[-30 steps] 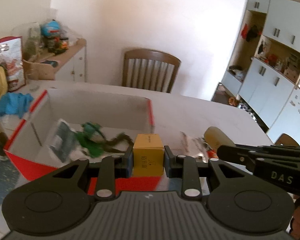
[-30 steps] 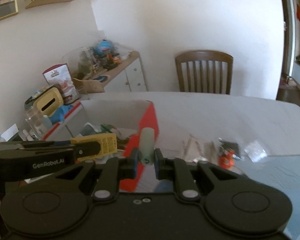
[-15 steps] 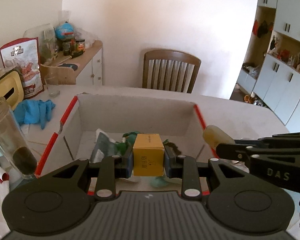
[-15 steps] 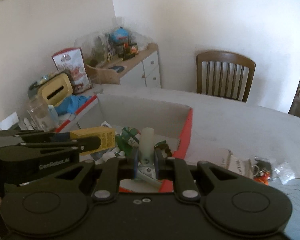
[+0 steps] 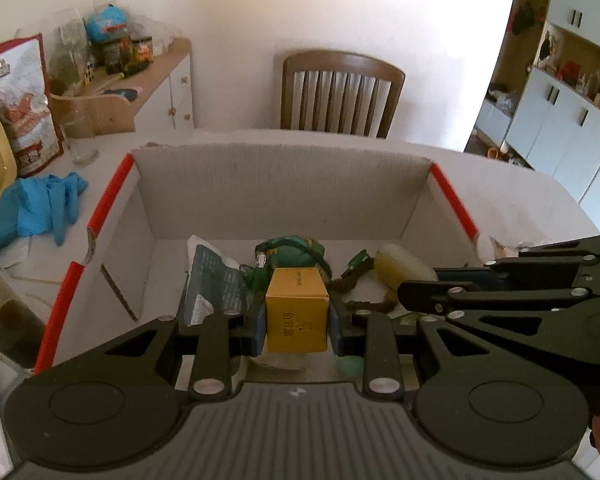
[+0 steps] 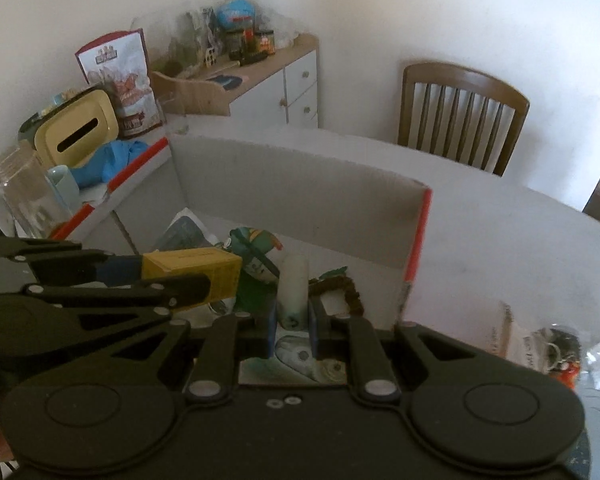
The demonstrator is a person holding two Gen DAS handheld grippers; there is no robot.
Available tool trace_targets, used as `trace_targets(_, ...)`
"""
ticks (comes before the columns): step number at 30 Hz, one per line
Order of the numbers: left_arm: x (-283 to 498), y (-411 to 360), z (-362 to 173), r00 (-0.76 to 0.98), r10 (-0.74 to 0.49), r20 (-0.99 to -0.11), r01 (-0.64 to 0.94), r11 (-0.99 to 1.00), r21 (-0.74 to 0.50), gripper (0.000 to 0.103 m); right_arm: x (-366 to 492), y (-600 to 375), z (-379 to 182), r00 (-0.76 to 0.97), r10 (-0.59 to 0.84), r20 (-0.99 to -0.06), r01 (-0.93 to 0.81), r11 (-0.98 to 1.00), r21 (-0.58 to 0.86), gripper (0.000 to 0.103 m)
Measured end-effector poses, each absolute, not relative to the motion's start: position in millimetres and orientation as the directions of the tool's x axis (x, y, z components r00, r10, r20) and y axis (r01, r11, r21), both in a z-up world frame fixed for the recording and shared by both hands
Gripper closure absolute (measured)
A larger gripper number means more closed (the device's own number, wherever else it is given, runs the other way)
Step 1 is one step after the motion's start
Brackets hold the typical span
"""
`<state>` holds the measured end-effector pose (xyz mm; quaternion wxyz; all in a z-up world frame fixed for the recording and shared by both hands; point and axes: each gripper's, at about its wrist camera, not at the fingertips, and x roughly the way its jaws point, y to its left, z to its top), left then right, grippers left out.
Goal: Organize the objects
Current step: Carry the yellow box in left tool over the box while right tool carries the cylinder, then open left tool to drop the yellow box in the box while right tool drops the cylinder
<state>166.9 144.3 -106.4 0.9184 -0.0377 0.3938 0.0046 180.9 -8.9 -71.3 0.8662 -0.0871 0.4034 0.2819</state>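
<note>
My left gripper [image 5: 297, 314] is shut on a small yellow box [image 5: 296, 312] and holds it over the open cardboard box with red-edged flaps [image 5: 276, 184]. My right gripper [image 6: 293, 320] is shut on a pale cream cylinder [image 6: 293, 286], also over the box. The left gripper and yellow box [image 6: 204, 274] show at the left of the right wrist view; the cylinder [image 5: 402, 266] and right gripper show at the right of the left wrist view. Inside the box lie a dark packet [image 5: 216, 280], a green pouch [image 5: 296, 250] and a dark strap [image 6: 350, 286].
Blue gloves [image 5: 40, 208], a glass jar [image 6: 28, 192], a yellow tissue holder [image 6: 78, 132] and a red-white bag [image 6: 120, 80] crowd the table left of the box. Small packets and keys [image 6: 556, 350] lie right of it. A wooden chair [image 5: 340, 92] stands behind.
Both grippers have moved forward and over the cardboard box, each still holding its object. The box interior now fills the lower view.
</note>
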Motion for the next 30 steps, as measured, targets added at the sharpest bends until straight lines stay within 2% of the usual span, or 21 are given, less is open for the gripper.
trace_targets(9, 181.8, 149.6, -122.5, 0.628, -0.031, -0.777, -0.011, 0.999, -0.048, 0.074, 187.6, 11.2, -91.0, 0.503, 0.353, -0.789, -0.588, 0.808, -0.014, 0.089)
trace_targets(14, 187.7, 152.6, -123.3, 0.605, -0.039, -0.796, 0.005, 0.999, -0.046, 0.073, 189.8, 13.6, -94.1, 0.483, 0.356, -0.800, -0.593, 0.805, 0.000, 0.089)
trace_targets(17, 188.6, 156.0, -122.8, 0.594, -0.056, -0.803, 0.009, 0.998, -0.063, 0.073, 191.1, 11.7, -90.0, 0.491, 0.365, -0.791, -0.587, 0.809, 0.009, 0.084)
trace_targets(23, 186.5, 155.1, -123.9, 0.578, -0.065, -0.813, 0.031, 0.998, -0.058, 0.072, 191.6, -0.7, -80.1, 0.482, 0.399, -0.780, -0.588, 0.808, 0.050, 0.080)
trace_targets(25, 184.2, 154.4, -123.7, 0.576, -0.068, -0.815, 0.036, 0.998, -0.058, 0.068, 190.4, -6.8, -76.5, 0.475, 0.418, -0.775, -0.581, 0.810, 0.080, 0.078)
trace_targets(27, 179.9, 153.6, -122.6, 0.582, -0.064, -0.811, 0.035, 0.998, -0.053, 0.049, 188.3, -12.3, -71.9, 0.472, 0.436, -0.766, -0.579, 0.809, 0.103, 0.077)
trace_targets(30, 173.8, 151.8, -119.5, 0.594, -0.064, -0.802, 0.040, 0.998, -0.050, 0.046, 181.9, -21.4, -65.2, 0.476, 0.457, -0.751, -0.579, 0.806, 0.123, 0.075)
